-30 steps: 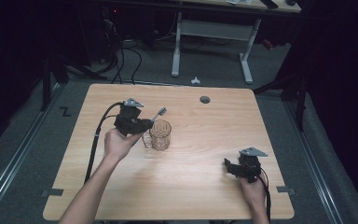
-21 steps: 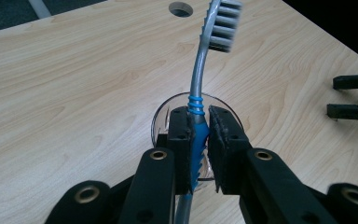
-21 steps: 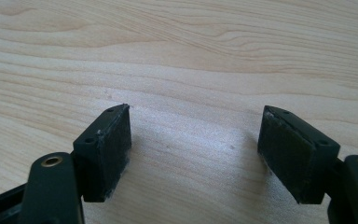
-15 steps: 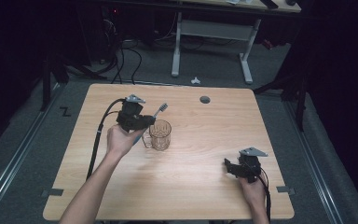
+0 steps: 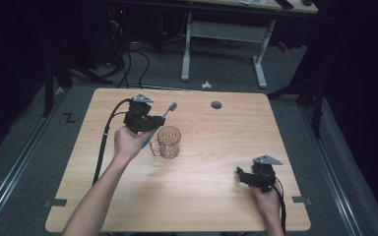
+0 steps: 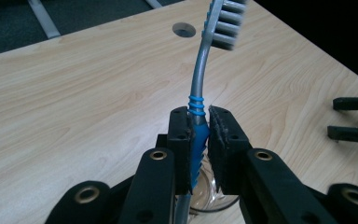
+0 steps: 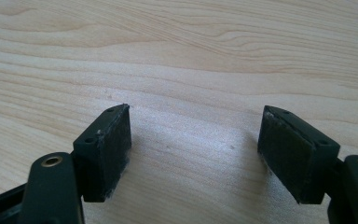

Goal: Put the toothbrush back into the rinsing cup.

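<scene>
Clamping the toothbrush between my left jaws, I have it by the blue ribbed part of its handle, both pads pressed flat against it. My left gripper sits over the left half of the table, nearer the far edge than the near one. From the left gripper view the grey neck rises out of the grip and bends toward the bristle head, which is blurred at the top of the frame. In the high view the brush leans with the head pointing to the table's far right corner and the handle end slanting down toward the glass mug.

That mug stands upright just right of my left hand, about midway between the far and near edges, its handle turned to the hand. In the left gripper view its rim shows directly under my jaws; the handle tip seems to sit at or just above the rim, though I cannot tell whether it touches the glass.

My right gripper rests low near the near right corner, well apart from the mug. Its jaws stand wide apart with nothing between them, bare wood grain showing in the gap. A small round hole lies near the far edge, right of centre.
</scene>
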`<state>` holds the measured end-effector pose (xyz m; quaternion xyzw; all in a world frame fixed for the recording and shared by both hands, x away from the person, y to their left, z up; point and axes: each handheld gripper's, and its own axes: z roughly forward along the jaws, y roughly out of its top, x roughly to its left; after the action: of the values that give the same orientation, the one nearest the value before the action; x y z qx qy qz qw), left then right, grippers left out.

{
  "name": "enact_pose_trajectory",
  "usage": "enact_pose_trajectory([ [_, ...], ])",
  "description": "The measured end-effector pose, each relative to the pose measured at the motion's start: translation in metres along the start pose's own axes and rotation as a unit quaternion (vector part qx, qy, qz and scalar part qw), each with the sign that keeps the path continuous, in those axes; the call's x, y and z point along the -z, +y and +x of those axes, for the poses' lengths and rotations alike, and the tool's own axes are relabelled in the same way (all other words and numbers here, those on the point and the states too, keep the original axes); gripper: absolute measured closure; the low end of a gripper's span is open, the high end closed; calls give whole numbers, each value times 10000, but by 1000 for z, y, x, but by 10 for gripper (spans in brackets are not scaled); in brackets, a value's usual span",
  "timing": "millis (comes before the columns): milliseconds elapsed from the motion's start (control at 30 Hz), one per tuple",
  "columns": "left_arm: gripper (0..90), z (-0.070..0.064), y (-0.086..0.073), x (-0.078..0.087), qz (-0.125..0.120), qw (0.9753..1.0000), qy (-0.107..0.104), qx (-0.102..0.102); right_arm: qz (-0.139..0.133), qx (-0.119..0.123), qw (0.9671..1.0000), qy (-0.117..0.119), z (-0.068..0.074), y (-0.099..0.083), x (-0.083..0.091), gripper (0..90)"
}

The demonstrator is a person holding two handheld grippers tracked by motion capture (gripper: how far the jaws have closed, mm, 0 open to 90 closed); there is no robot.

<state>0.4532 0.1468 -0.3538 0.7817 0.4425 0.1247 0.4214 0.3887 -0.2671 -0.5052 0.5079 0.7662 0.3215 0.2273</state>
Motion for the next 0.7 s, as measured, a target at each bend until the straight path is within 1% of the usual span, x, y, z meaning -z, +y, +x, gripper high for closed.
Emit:
enact_pose_trajectory([
  [67, 793, 1, 1, -3, -12, 10000, 8, -7, -1, 5, 10000, 1, 0, 0, 0, 258],
  [133, 794, 1, 2, -6, -31, 10000, -28, 13, -2, 6, 10000, 2, 0, 0, 0, 258],
  [267, 794, 2, 6, -11, -50, 10000, -7, -24, -2, 6, 10000, 2, 0, 0, 0, 258],
  [333, 794, 2, 8, -13, -113, 9999, 8, -68, -1, 5, 10000, 1, 0, 0, 0, 258],
  [500, 795, 4, 6, -18, -274, 9996, -113, -29, -1, 4, 10000, 1, 0, 0, 0, 258],
  [700, 796, 5, 3, -19, -468, 9988, -149, -31, 0, -2, 10000, -3, 0, 0, 0, 257],
])
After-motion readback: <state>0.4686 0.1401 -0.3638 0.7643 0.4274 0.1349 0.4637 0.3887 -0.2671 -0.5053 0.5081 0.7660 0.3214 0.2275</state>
